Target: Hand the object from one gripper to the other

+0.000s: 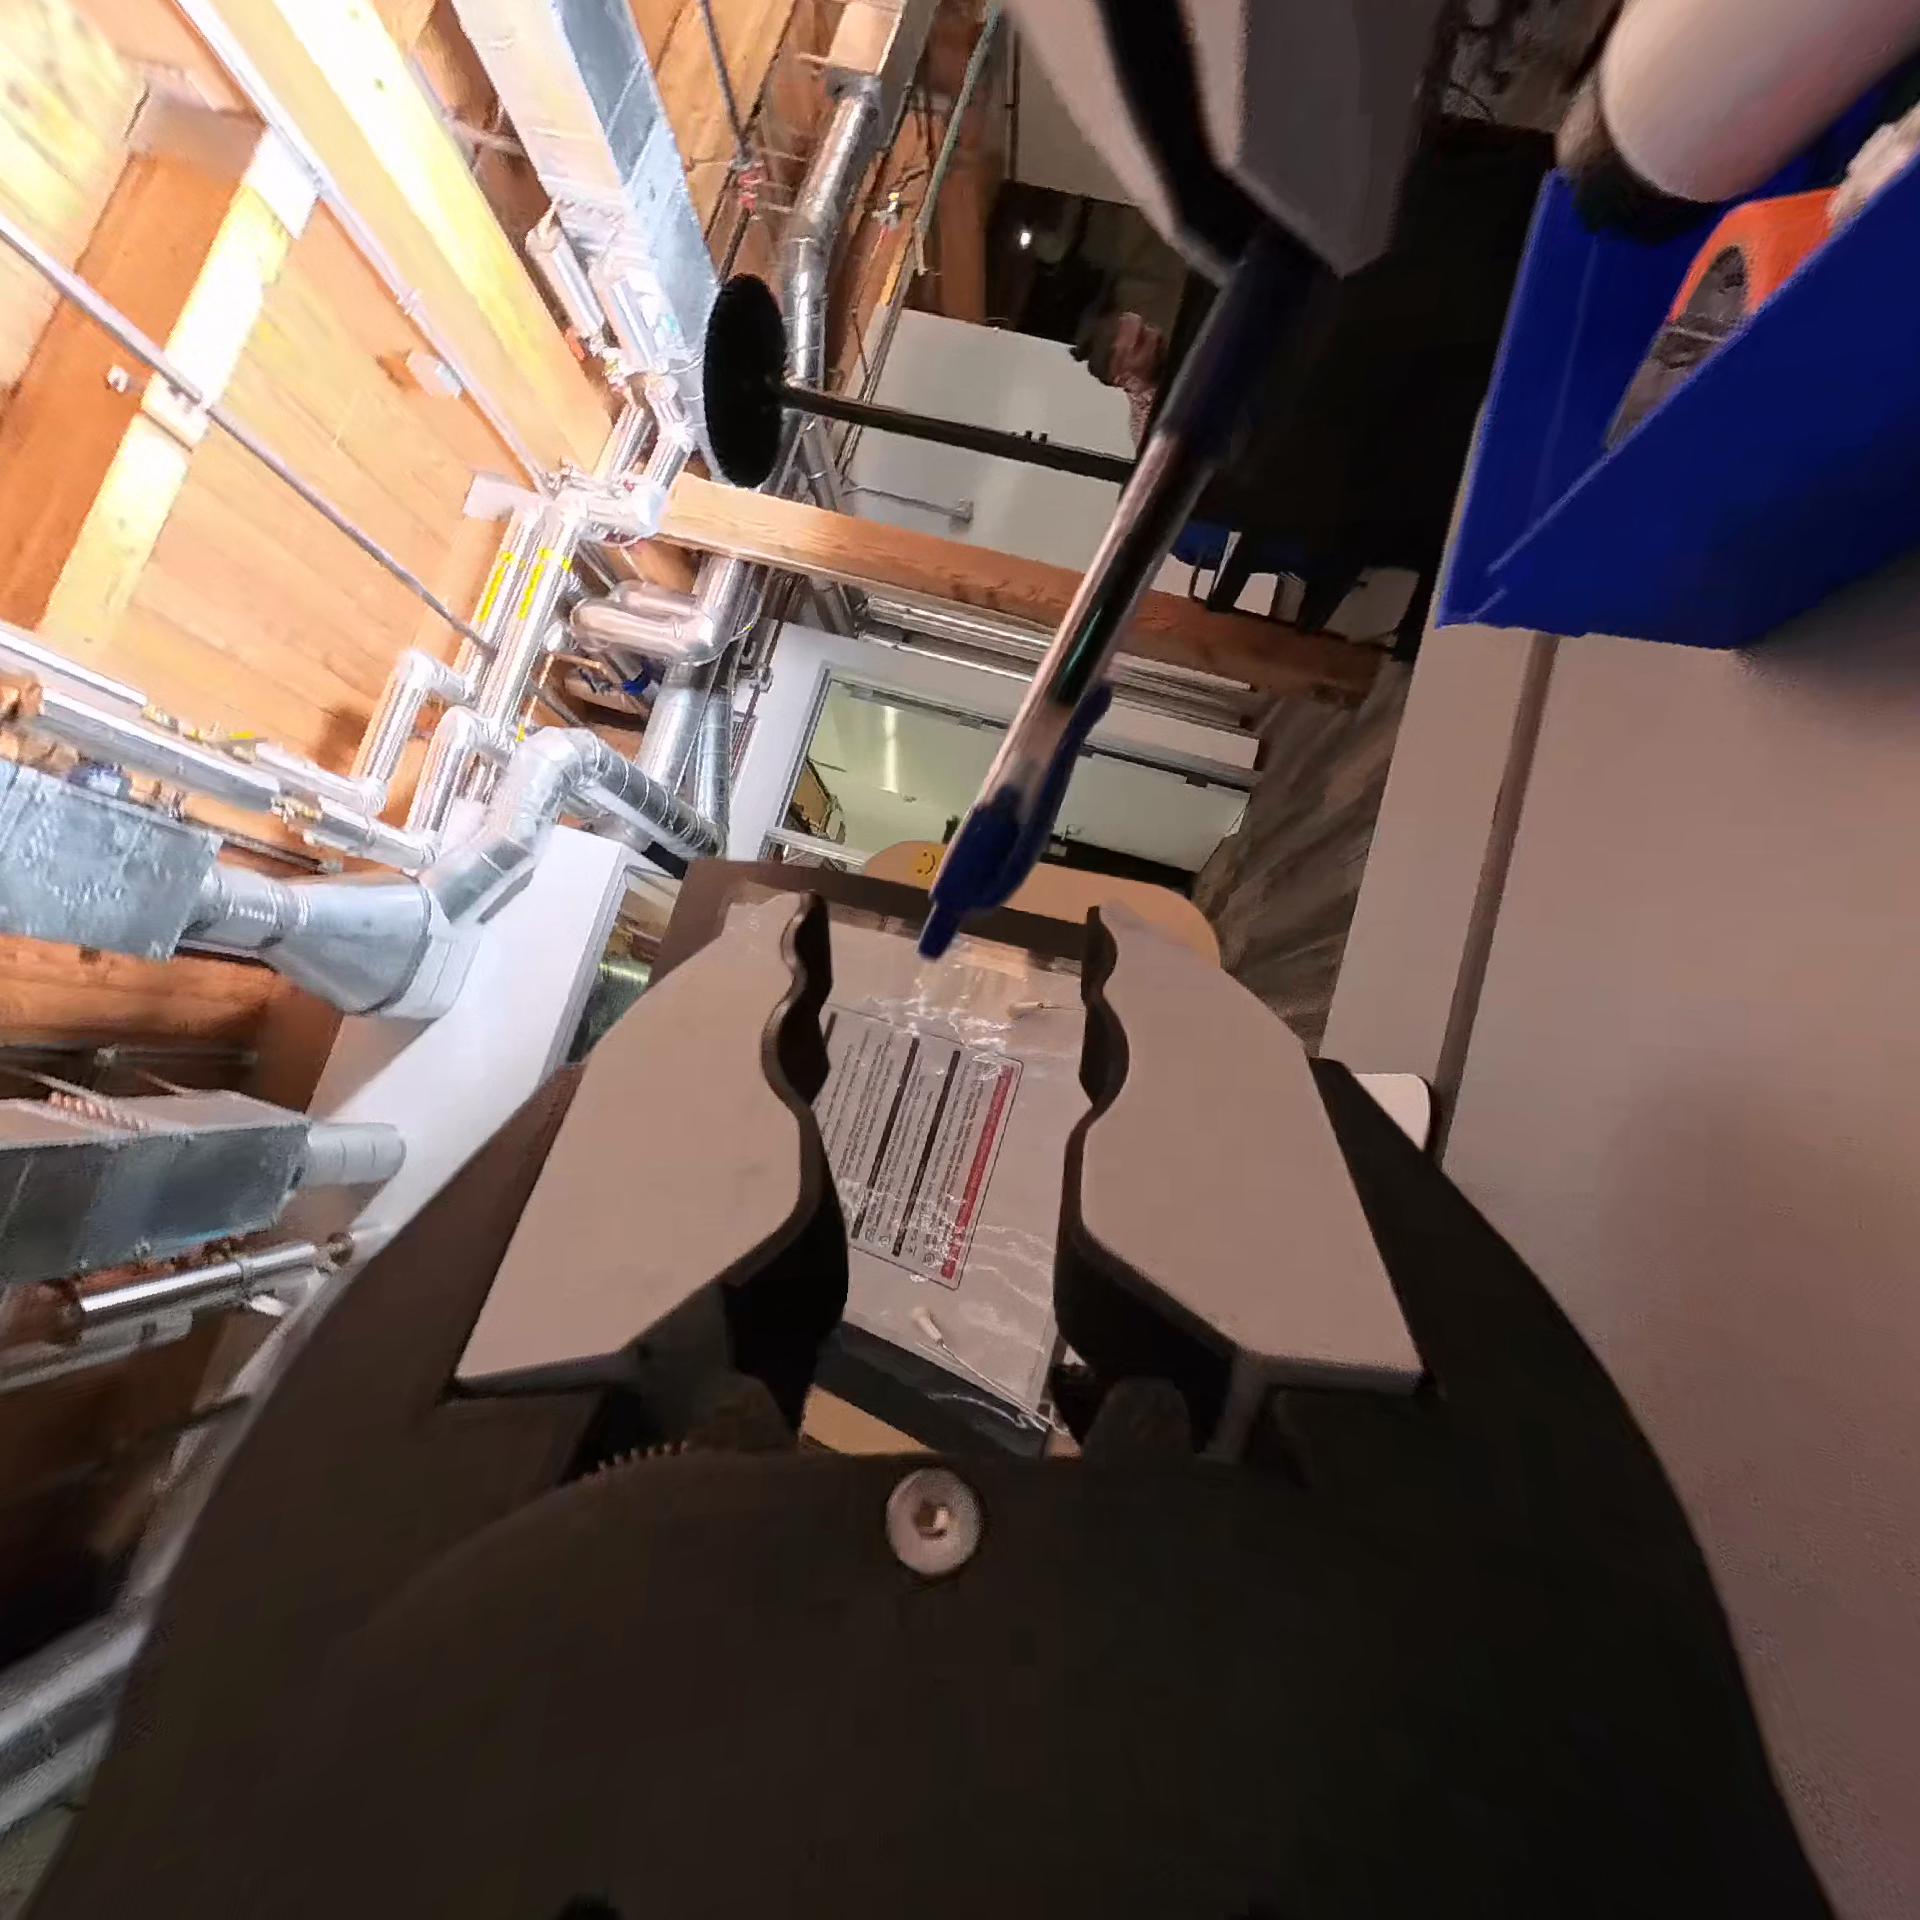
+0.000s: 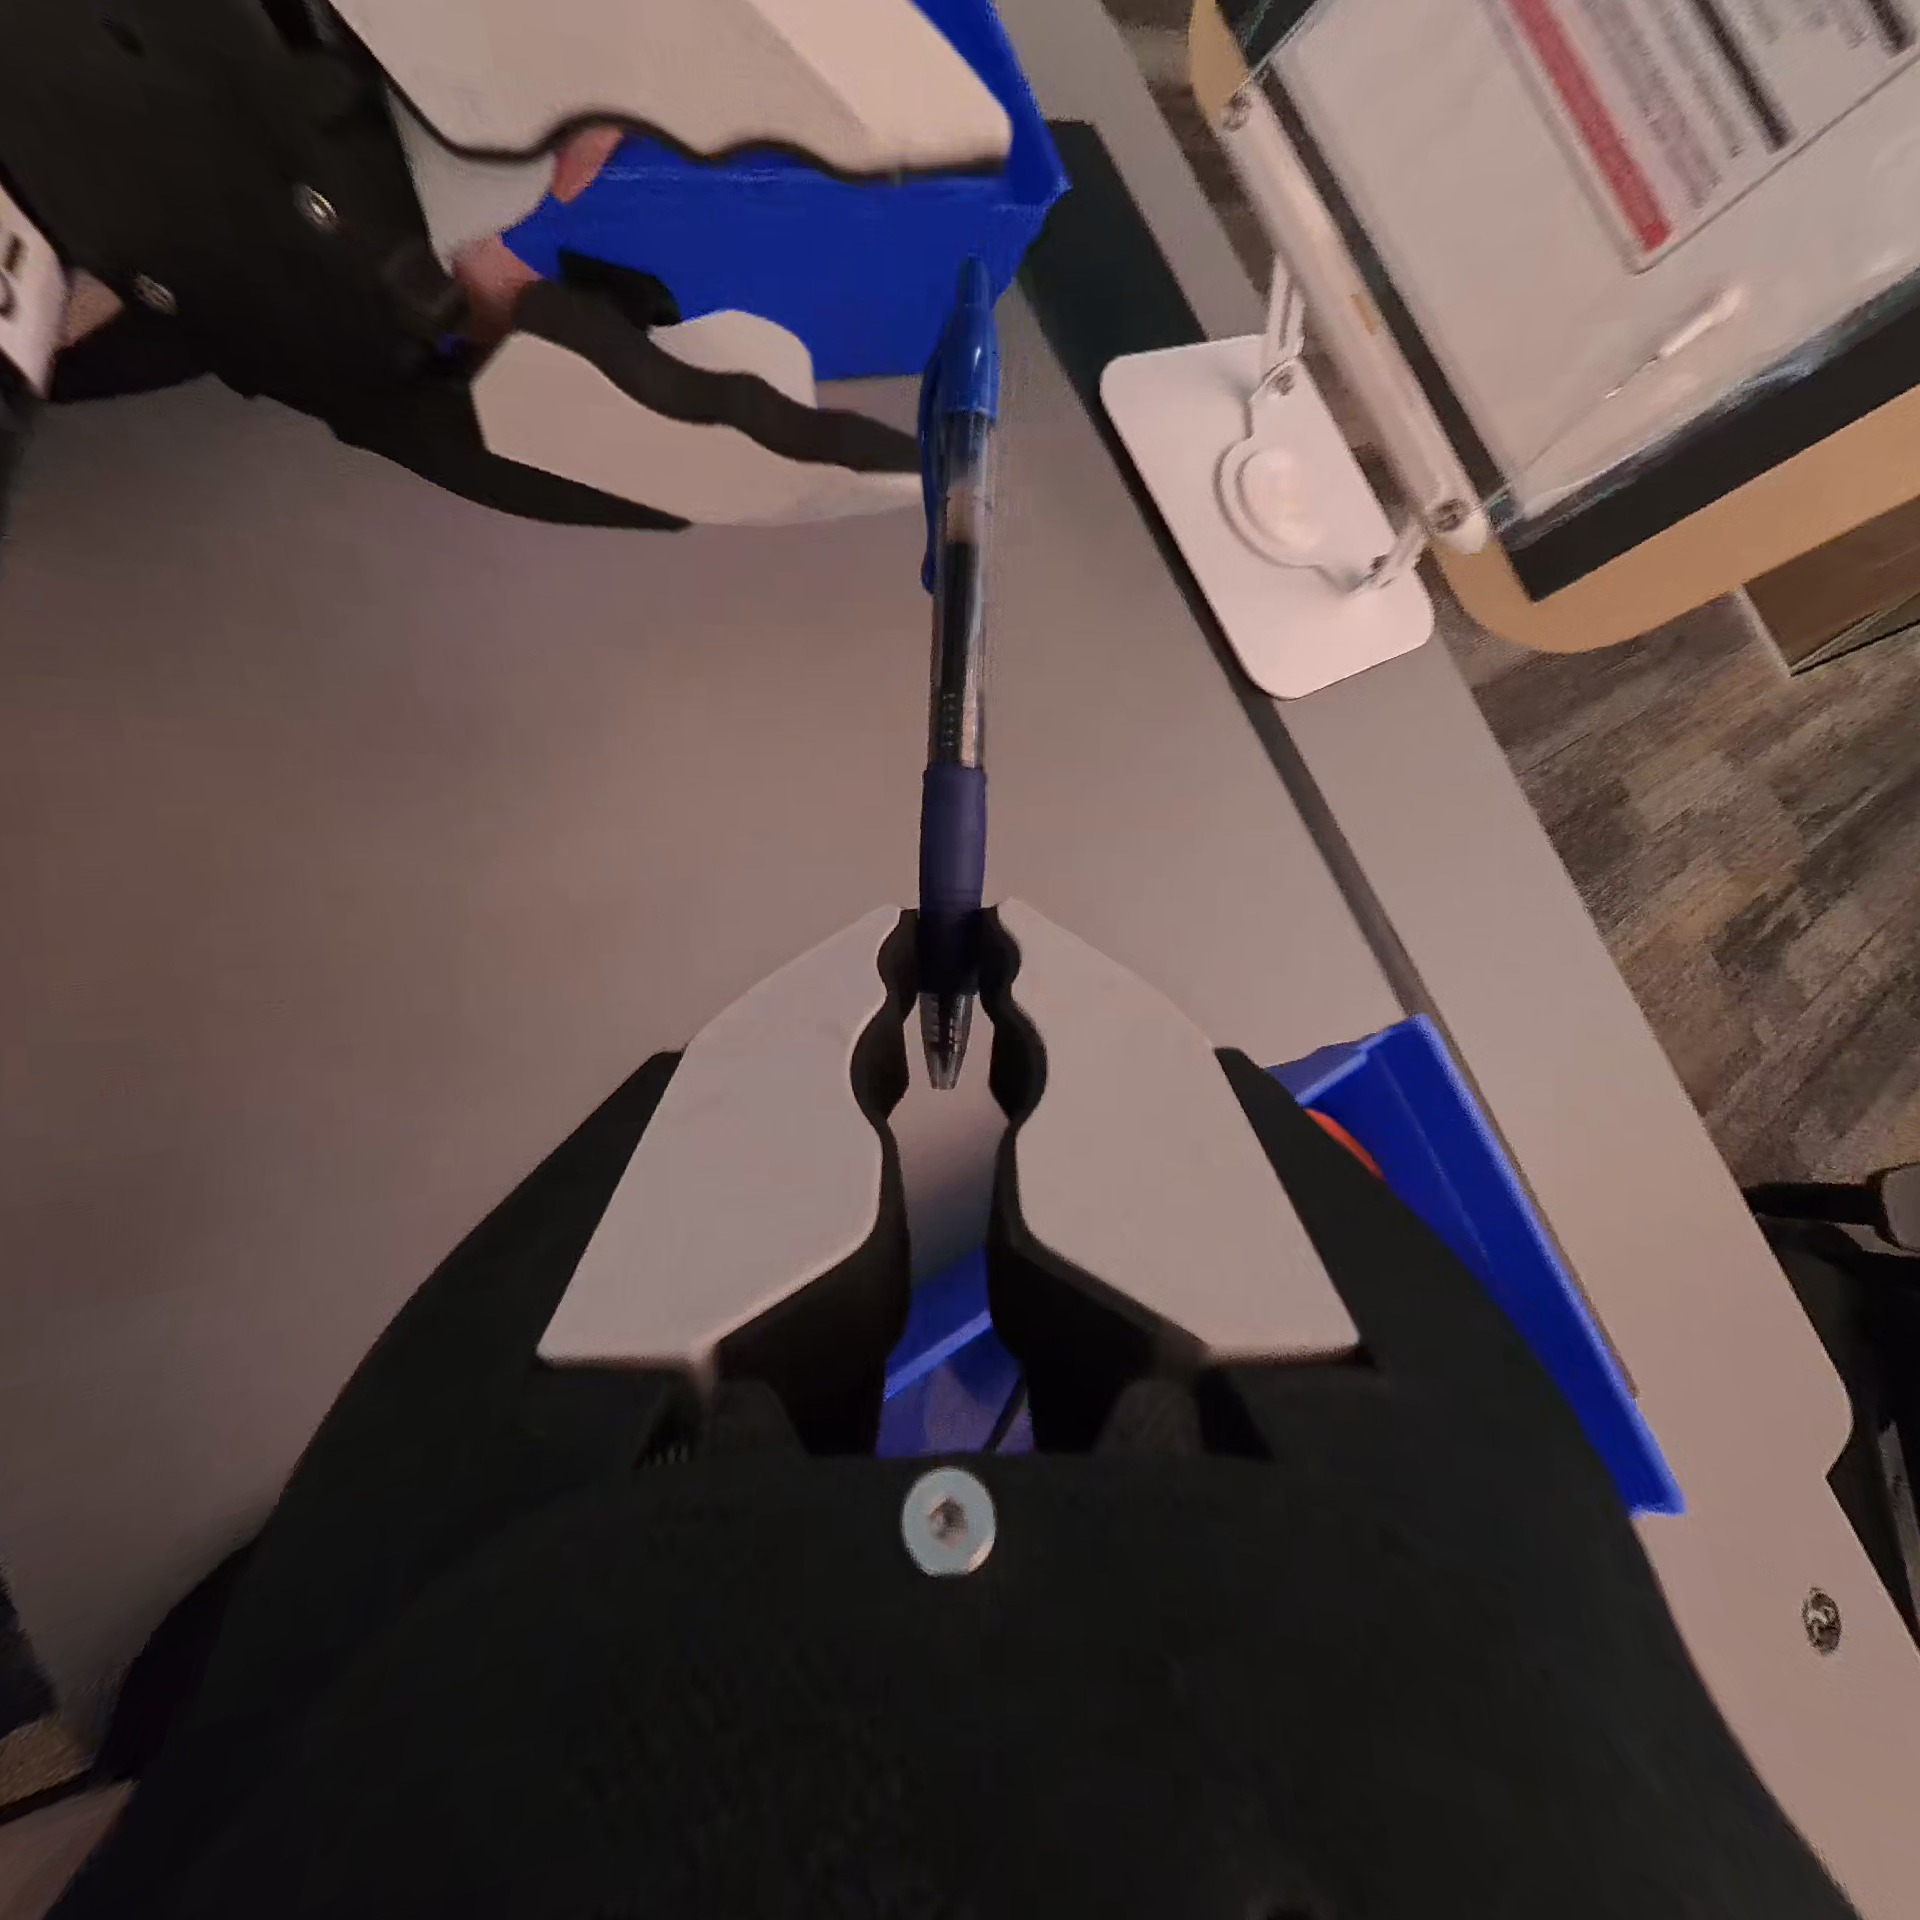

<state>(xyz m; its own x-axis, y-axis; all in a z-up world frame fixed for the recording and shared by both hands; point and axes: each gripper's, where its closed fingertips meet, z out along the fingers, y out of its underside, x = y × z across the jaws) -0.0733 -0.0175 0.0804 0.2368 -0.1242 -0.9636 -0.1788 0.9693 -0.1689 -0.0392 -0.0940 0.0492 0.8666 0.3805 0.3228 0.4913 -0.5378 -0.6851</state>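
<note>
A blue click pen (image 2: 956,644) with a clear barrel is held by its rubber grip in my right gripper (image 2: 951,925), which is shut on it; the pen points straight forward above the grey table (image 2: 416,727). My left gripper (image 1: 956,925) is open. In the left wrist view the pen (image 1: 1081,665) comes down from the right gripper (image 1: 1247,156) at the top, and its blue clicker end sits just at the left fingertips, between them. In the right wrist view the left gripper (image 2: 951,312) shows at upper left, its open fingers (image 2: 644,436) on either side of the pen's far end.
A blue bin (image 2: 779,239) stands behind the left gripper, and another blue bin (image 2: 1455,1195) lies under the right gripper, with something orange (image 1: 1745,260) inside. A clear sign holder (image 2: 1558,208) on a white base (image 2: 1268,509) stands at the table's edge. The grippers' ends are close to 10 cm from one another.
</note>
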